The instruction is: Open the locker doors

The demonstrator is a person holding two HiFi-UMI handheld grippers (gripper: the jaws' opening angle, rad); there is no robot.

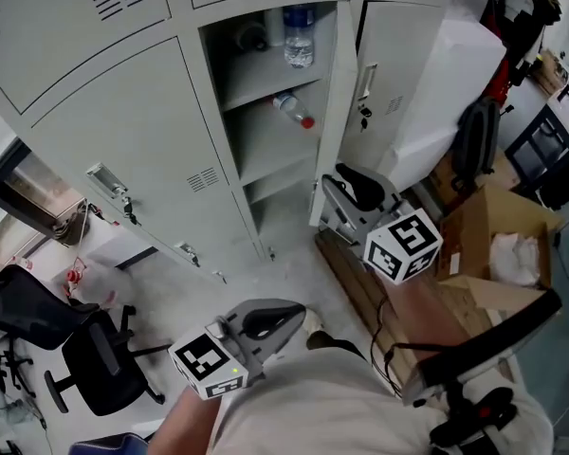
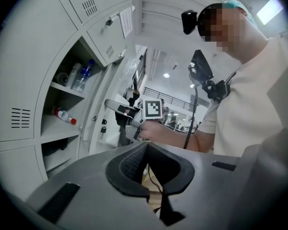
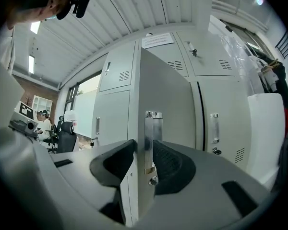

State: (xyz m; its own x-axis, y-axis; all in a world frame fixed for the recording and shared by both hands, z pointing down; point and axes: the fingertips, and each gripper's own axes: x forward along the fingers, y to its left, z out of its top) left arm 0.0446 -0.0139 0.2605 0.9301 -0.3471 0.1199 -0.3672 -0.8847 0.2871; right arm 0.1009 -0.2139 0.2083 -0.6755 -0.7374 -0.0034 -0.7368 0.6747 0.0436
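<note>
Straddling the free edge of the open locker door (image 1: 334, 112), the right gripper (image 1: 338, 176) has its jaws set wide apart. In the right gripper view the door (image 3: 165, 95) rises edge-on between the two dark pads (image 3: 170, 159), and its bright metal handle (image 3: 152, 138) stands between them too. The pads lie just beside the door on either side, and no squeeze on it shows. The left gripper (image 1: 286, 317) hangs lower and nearer the person, well apart from the lockers. Its jaws are closed tip to tip with nothing between them, as the left gripper view (image 2: 146, 145) shows, and from there it looks across at the right gripper (image 2: 127, 111) at the door. The door is swung out toward the person, baring a shelved compartment (image 1: 266, 150). A clear water bottle (image 1: 299, 34) stands upright on the upper shelf, and a smaller bottle with a red cap (image 1: 292, 109) lies on its side on the shelf below. The neighbouring locker doors are closed: a wide one (image 1: 133, 131) to the left with its own handle (image 1: 109, 186), and one (image 1: 398, 64) to the right of the open door. An open cardboard box (image 1: 498, 245) sits on the floor at the right, and a black office chair (image 1: 95, 358) stands at the lower left.
</note>
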